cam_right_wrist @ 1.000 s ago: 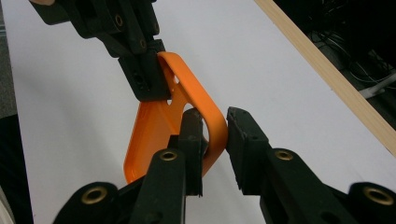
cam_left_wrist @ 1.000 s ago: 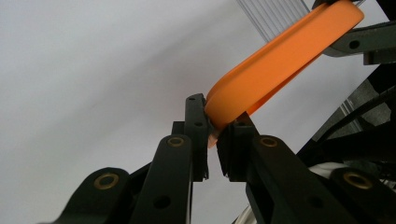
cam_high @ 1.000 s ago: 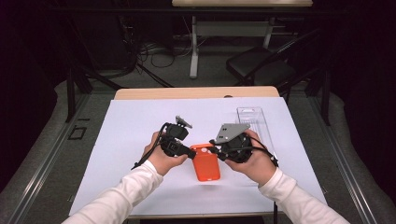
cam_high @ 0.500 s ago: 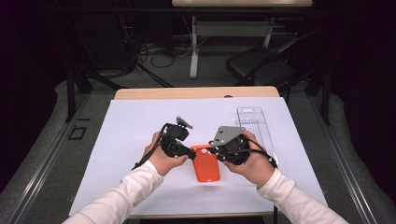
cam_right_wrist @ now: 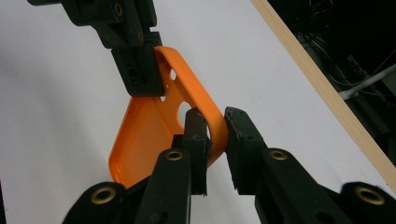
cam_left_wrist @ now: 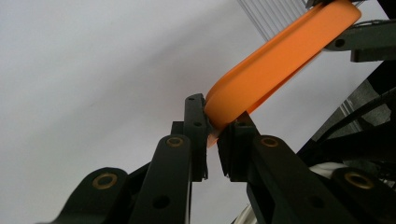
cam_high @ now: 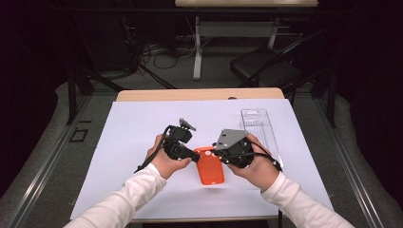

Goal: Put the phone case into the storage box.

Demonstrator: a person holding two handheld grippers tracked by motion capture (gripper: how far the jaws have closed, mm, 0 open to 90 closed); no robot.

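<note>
The orange phone case (cam_high: 210, 165) is clamped at opposite corners between left gripper (cam_left_wrist: 214, 135) fingers and right gripper (cam_right_wrist: 215, 131) fingers

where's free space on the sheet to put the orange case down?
Free: the white sheet left of the left gripper, out to its left edge; also the far strip by the wooden table edge. Crowded: the middle, where both grippers pinch the orange phone case, and right of the right gripper, where the clear plastic box lies.

Orange phone case (cam_high: 210, 167) — black tools, white table cover (cam_high: 138, 128).
</note>
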